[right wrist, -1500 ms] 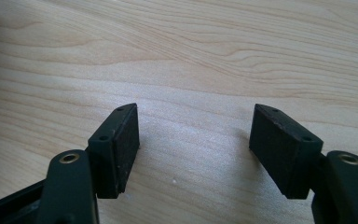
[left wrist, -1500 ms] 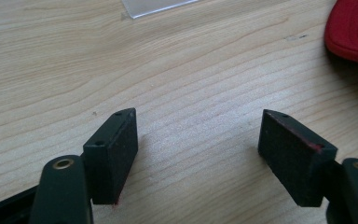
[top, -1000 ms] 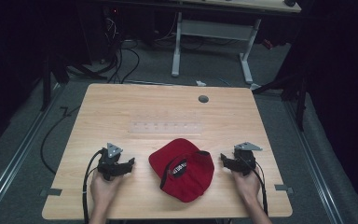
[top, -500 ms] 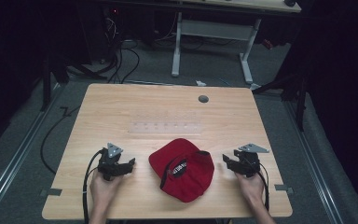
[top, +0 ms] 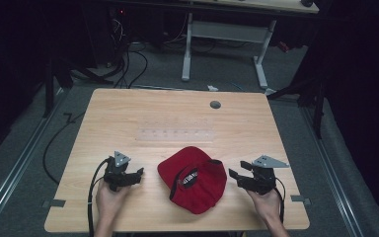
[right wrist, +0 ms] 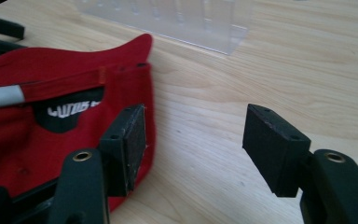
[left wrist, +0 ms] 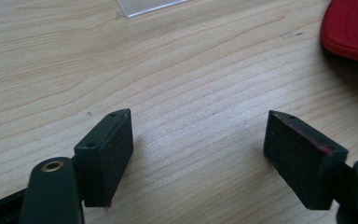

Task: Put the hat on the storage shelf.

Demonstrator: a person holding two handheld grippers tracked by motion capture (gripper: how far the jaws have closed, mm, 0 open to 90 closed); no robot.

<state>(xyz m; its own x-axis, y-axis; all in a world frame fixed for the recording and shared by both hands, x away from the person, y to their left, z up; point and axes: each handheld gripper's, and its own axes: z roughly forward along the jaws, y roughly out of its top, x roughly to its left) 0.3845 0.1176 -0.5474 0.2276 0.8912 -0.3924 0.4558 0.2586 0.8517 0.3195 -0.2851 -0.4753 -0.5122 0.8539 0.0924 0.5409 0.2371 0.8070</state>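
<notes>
Your red cap (top: 193, 178) lies near the front edge of the tabletop (top: 128, 113), roughly midway between your two hands. It rests upside down, so its hollow inside faces up, with a black label bearing white lettering and a small white tag along the inner band; the lettering is too blurred to read. Its rounded brim points toward the far left. Your right gripper (top: 240, 174) sits just beside the cap's right side, its jaws spread wide with nothing between them; in the right gripper view one jaw hangs over the cap's edge. Your left gripper (top: 134, 174) rests on the tabletop left of the cap, a little apart from it, jaws likewise spread and empty. Beyond the cap lies a clear plastic strip (top: 175, 134).
</notes>
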